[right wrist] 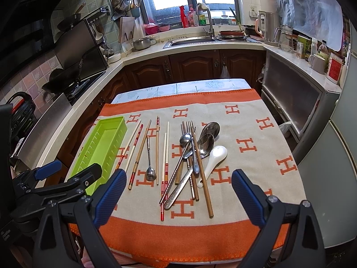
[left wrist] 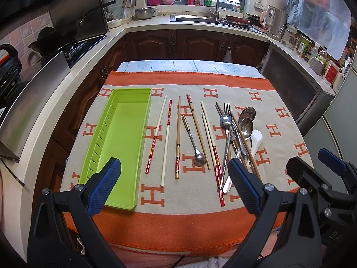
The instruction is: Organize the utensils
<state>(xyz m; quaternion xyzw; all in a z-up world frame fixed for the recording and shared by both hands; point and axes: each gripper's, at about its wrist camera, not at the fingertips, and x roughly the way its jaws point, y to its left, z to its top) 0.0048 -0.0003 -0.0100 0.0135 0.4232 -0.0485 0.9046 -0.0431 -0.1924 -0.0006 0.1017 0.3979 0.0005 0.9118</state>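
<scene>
A lime-green utensil tray lies empty on the left of the blanket-covered table, also seen in the right wrist view as the tray. Several chopsticks and a small steel spoon lie side by side to its right. Further right, a crossed pile of forks, steel spoons and chopsticks rests against a white ceramic spoon. My left gripper hovers open over the table's near edge, holding nothing. My right gripper is open too, just short of the pile.
An orange and beige blanket covers the small table. Kitchen counters wrap around it: a stove with a wok on the left, a sink at the back, a grey cabinet on the right.
</scene>
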